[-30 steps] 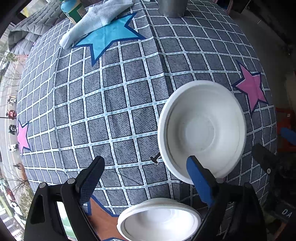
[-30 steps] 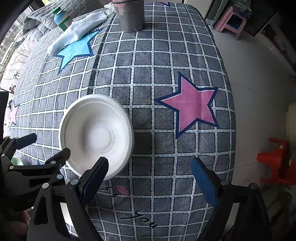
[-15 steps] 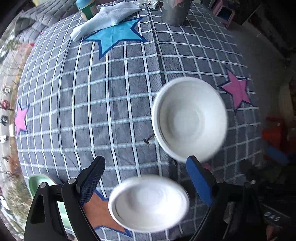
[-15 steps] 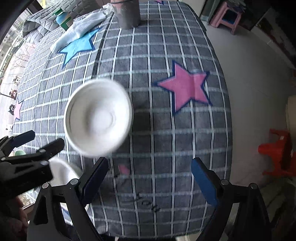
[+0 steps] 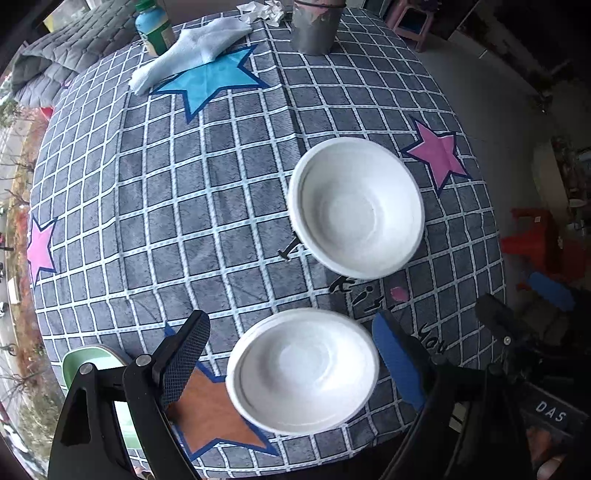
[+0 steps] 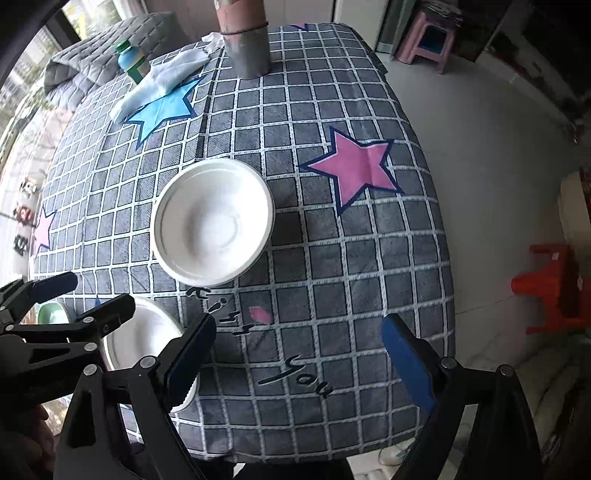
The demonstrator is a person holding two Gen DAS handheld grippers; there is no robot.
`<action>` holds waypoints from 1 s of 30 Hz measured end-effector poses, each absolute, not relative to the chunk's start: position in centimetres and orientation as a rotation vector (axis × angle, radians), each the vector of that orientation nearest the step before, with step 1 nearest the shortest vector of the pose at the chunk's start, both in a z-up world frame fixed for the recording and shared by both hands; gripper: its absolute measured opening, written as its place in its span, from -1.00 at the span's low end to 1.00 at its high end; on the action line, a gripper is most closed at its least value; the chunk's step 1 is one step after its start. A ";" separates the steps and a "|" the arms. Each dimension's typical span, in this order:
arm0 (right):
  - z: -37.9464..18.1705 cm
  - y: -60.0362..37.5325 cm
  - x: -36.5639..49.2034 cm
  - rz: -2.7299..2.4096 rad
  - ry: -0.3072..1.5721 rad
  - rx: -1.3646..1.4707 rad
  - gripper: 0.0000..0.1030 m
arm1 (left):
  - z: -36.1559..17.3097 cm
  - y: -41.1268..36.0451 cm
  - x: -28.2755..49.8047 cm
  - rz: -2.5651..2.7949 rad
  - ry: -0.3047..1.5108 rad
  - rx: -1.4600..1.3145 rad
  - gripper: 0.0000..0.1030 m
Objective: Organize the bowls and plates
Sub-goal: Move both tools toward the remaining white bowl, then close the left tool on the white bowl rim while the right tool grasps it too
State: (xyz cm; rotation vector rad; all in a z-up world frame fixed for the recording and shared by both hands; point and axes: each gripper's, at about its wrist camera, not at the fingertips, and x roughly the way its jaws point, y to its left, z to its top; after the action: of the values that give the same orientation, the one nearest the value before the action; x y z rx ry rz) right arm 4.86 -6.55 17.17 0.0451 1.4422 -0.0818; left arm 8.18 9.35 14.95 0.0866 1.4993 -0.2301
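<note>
Two white bowls stand on the checked tablecloth. The far bowl (image 5: 356, 206) shows mid-table in the left wrist view and also in the right wrist view (image 6: 212, 227). The near bowl (image 5: 303, 369) stands close to the table's front edge, between the fingers of my open, empty left gripper (image 5: 291, 358), which hovers above it; it also shows in the right wrist view (image 6: 142, 347). A green dish (image 5: 83, 363) pokes out at the front left. My right gripper (image 6: 295, 354) is open and empty, above the cloth right of the near bowl.
A grey metal cylinder (image 5: 314, 26), a light blue cloth (image 5: 188, 48) and a green-capped bottle (image 5: 153, 27) stand at the table's far side. Right of the table are the floor, a red stool (image 6: 550, 288) and a pink stool (image 6: 424, 40).
Both grippers have pulled back and up from the table, so more of it shows. The near bowl has come fully into the left wrist view. Both grippers stay open.
</note>
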 end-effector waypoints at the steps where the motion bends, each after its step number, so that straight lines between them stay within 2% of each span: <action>1: 17.4 -6.3 4.6 -0.095 1.437 0.044 0.79 | 14.9 9.8 8.2 -0.233 1.496 0.082 0.79; 15: 19.1 -1.7 1.3 -0.209 1.376 0.022 0.79 | 15.1 15.2 6.1 -0.246 1.503 0.029 0.79; 21: 18.2 -1.6 1.2 -0.158 1.406 0.025 0.79 | 14.6 14.4 7.0 -0.243 1.515 0.019 0.79; 30: 17.4 -4.9 6.1 -0.083 1.400 0.063 0.79 | 14.2 11.5 11.0 -0.167 1.524 0.041 0.79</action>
State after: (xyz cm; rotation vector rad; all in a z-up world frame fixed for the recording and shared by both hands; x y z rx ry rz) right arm 6.15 -4.95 17.40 0.0632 1.3997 -0.0833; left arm 10.96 11.54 14.16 0.0405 1.5240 -0.1666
